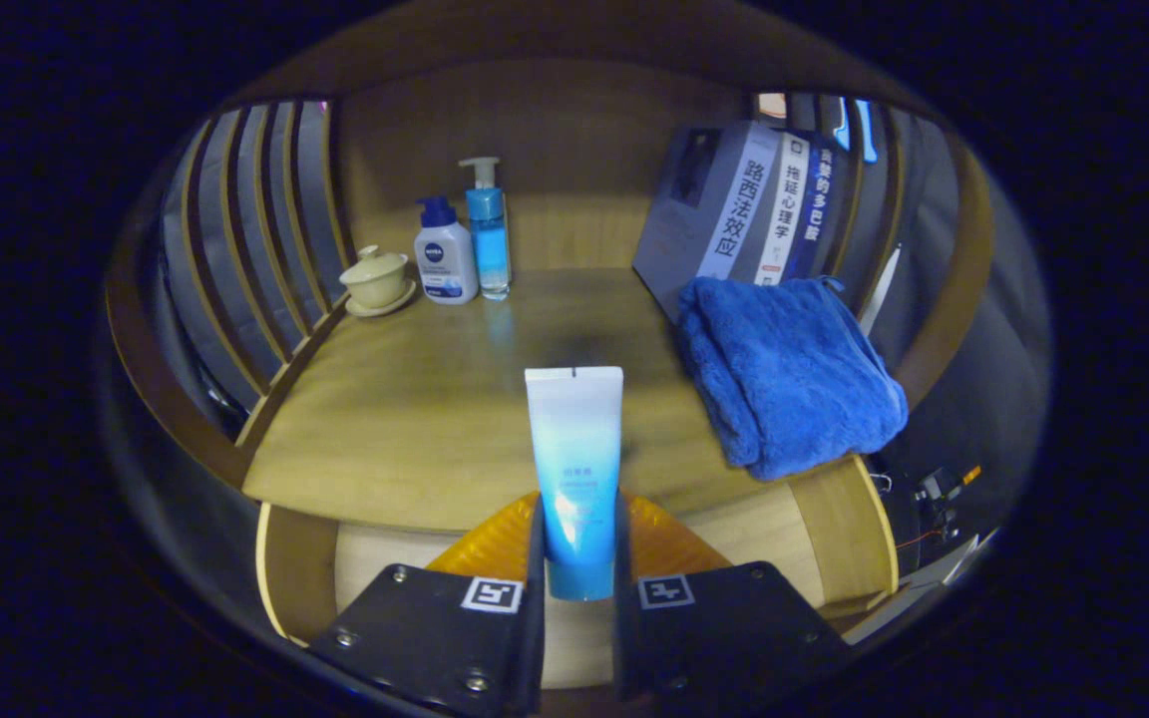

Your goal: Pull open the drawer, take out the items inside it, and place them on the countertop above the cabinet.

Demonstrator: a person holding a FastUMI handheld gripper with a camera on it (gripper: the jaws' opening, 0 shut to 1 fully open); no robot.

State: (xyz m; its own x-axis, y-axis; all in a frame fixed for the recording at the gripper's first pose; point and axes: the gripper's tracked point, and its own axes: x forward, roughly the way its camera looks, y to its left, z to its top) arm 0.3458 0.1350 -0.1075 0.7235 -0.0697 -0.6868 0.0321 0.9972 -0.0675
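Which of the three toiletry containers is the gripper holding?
The blue-and-white tube, clamped between the gripper fingers; the two pump bottles stand beyond it.

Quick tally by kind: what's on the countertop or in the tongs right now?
Tubes: 1, blue and white tube, clamped in the tongs
Pump bottles: 2, white, clear blue
Lidded cups on saucer: 1
Books: 3, leaning together
Towels: 1, blue
Total: 8

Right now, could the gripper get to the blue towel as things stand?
Probably not yet: the gripper is shut on the tube, so its fingers are taken. The way itself looks free, since the towel lies beyond them, off to the right on the countertop, with nothing between.
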